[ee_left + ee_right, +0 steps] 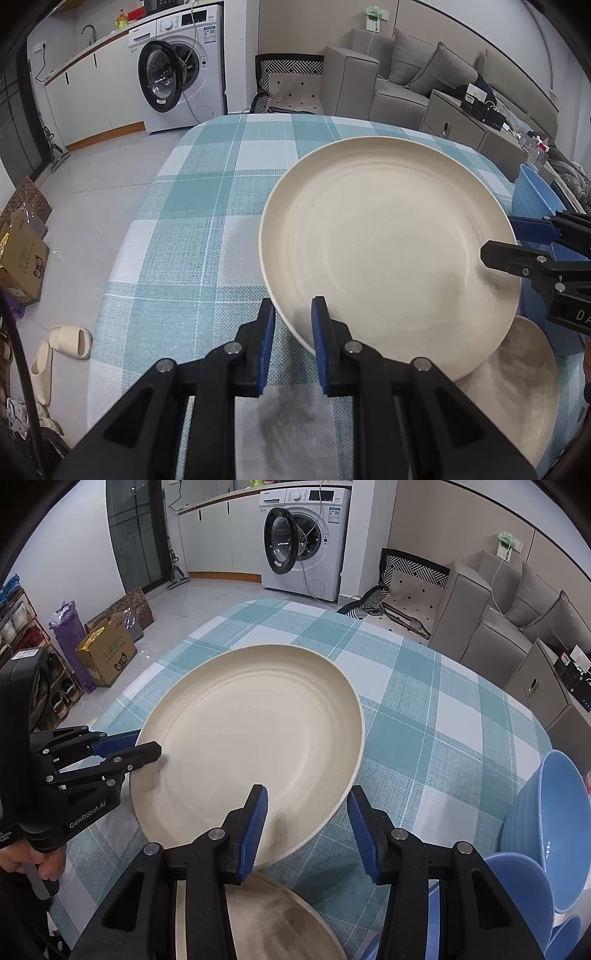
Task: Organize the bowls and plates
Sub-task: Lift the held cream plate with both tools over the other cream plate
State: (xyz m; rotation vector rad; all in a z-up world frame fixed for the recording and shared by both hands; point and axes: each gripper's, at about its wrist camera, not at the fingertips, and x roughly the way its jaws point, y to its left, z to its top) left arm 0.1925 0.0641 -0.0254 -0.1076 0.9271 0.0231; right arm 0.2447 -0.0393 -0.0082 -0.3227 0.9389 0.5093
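Right now your left gripper is clenched on the near rim of the large cream plate, one blue pad above the rim and the other below it, and the plate is tilted up off the teal-and-white checked tablecloth. Your right gripper straddles the rim on the plate's opposite side, one pad over the plate's inner face and the other outside the edge; its jaws stand partly apart, and you cannot tell whether the pads press on the rim. A second cream plate lies flat on the cloth just under the lifted plate's low edge. Beside the lifted plate, on your right gripper's side, blue bowls stand on the cloth. Beyond the plate, past the table's far edge, stands a white washing machine with its door open.
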